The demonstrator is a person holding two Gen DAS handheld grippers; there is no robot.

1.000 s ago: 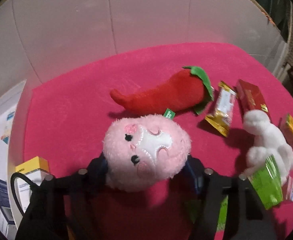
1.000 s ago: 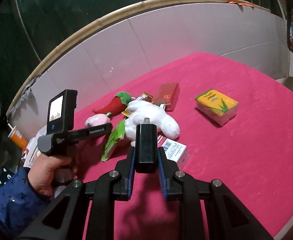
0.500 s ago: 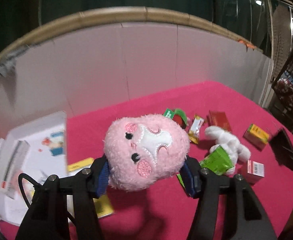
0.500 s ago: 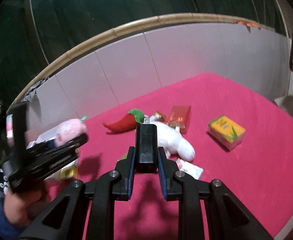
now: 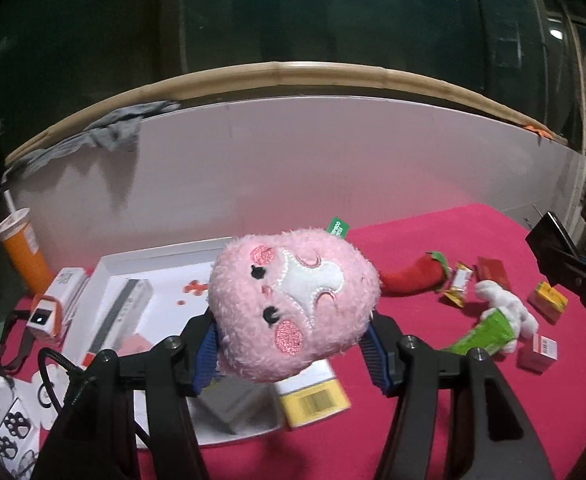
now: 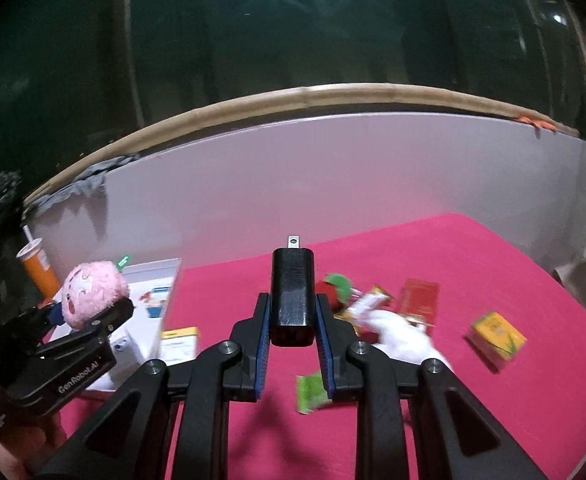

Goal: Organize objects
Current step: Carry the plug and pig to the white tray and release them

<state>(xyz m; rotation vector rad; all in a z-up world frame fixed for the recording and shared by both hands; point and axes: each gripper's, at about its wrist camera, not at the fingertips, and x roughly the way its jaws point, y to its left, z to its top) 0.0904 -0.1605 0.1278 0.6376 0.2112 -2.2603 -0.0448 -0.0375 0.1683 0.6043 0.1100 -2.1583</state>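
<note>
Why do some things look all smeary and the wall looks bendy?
Right wrist view: the white plush and green packet are smeared by motion, while the black charger in the right claw stays sharp. Left wrist view: the pink plush is crisp and the yellow box below is blurred. Both views: the fisheye lens bows the wall and darkens the corners.
</note>
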